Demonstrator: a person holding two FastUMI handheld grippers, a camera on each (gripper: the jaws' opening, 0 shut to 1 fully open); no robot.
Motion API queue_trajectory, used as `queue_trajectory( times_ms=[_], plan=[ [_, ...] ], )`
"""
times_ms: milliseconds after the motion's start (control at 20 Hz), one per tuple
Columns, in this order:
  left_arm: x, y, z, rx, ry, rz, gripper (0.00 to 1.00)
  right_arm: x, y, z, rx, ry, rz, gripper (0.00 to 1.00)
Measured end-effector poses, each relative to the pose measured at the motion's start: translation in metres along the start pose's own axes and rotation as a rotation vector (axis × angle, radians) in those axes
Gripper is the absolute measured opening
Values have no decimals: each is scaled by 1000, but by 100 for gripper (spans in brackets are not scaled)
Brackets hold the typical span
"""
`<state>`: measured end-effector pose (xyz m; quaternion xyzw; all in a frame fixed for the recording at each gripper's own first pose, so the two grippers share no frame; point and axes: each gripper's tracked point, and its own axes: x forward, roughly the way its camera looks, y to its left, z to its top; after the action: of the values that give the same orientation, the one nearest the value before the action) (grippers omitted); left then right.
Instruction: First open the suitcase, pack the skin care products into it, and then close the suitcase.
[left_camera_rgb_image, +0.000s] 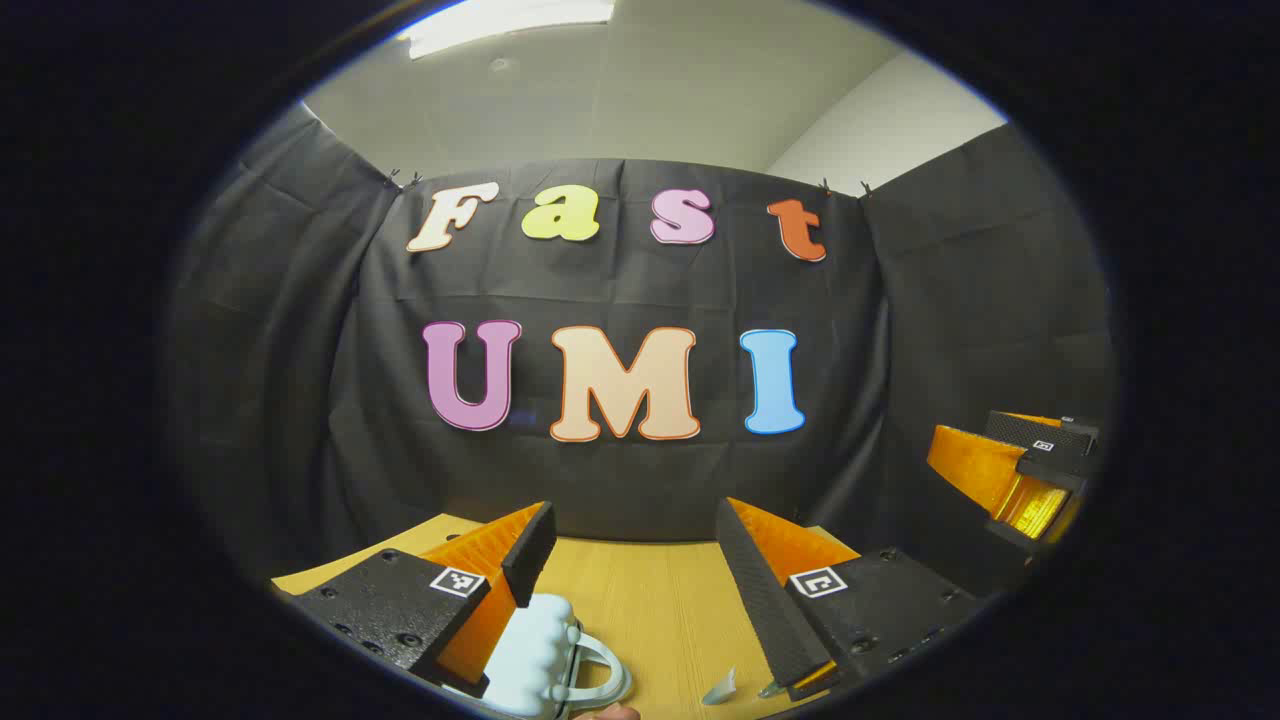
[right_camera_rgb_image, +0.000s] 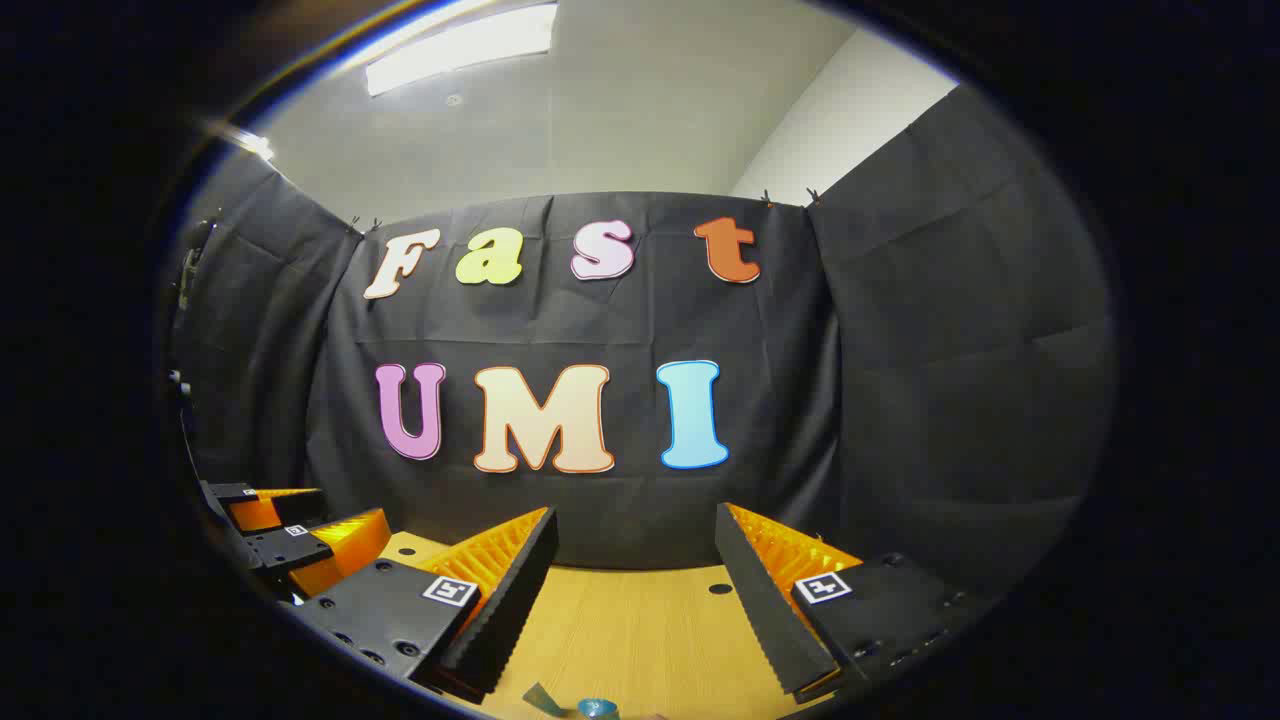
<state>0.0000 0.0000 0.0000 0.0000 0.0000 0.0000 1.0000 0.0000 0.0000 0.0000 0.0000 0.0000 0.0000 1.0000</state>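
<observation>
Suitcase (left_camera_rgb_image: 545, 655), one, pale and ribbed with a handle, stands on the bench (left_camera_rgb_image: 650, 600) below the left tool (left_camera_rgb_image: 635, 560); both tools, left and right (right_camera_rgb_image: 635, 560), are spread, holding nothing.

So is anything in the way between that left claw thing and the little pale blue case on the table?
Nothing visible stands between them. The left gripper hangs open above the wooden table, and the pale blue suitcase lies just below its left finger, partly hidden by it.
</observation>
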Motion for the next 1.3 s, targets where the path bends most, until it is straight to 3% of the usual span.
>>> queue_trajectory(
  times_ms=[350,500,800,1100,1300],
  plan=[
    [13,-18,-20,-10,36,27,92,17,-18,-11,7,18,52,100],
    [25,-7,-48,-5,100,85,95,21,-27,-19,35,25,92,100],
    [45,17,-139,14,341,109,95,38,-56,-45,34,72,23,98],
    [38,19,-237,-60,634,69,96,50,-62,-67,-12,136,-56,98],
    [36,12,-267,-45,718,16,96,52,-60,-76,-37,163,-73,98]
  ],
)
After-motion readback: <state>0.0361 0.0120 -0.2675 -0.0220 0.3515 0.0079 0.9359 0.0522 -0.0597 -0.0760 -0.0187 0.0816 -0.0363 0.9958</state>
